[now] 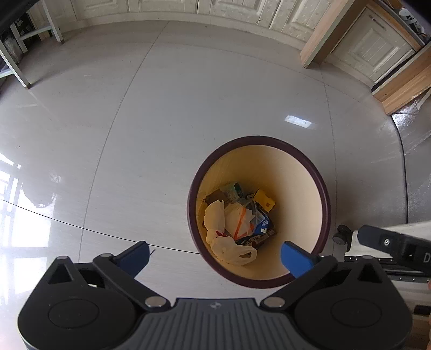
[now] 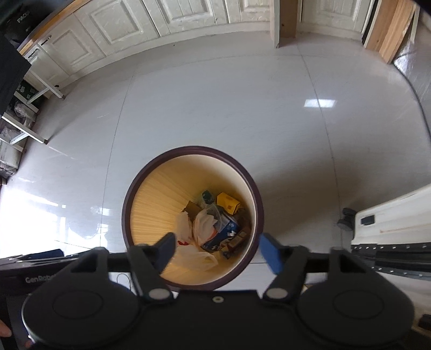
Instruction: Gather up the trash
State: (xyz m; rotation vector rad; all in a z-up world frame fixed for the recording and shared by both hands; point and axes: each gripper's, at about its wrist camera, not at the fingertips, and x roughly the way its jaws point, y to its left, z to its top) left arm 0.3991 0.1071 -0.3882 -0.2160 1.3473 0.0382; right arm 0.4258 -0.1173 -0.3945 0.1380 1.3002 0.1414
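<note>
A round bin with a dark purple rim (image 1: 256,138) (image 2: 192,149) and a cream inside stands on the tiled floor. At its bottom lies trash: crumpled white plastic bags (image 1: 215,218) (image 2: 204,223), a blue packet (image 1: 262,223) (image 2: 223,234) and a yellow box (image 1: 265,200) (image 2: 227,202). My left gripper (image 1: 215,257) hangs above the bin's near left edge, pointing down, its blue-padded jaws wide apart with nothing between them. My right gripper (image 2: 218,251) is above the bin's near side, also open and holding nothing.
A white wheeled unit (image 2: 390,220) stands close to the right of the bin, its caster (image 1: 342,234) near the rim. A thin black cable (image 1: 80,227) crosses the floor on the left. Cream cabinets (image 2: 188,16) and wooden panels (image 1: 323,35) line the back.
</note>
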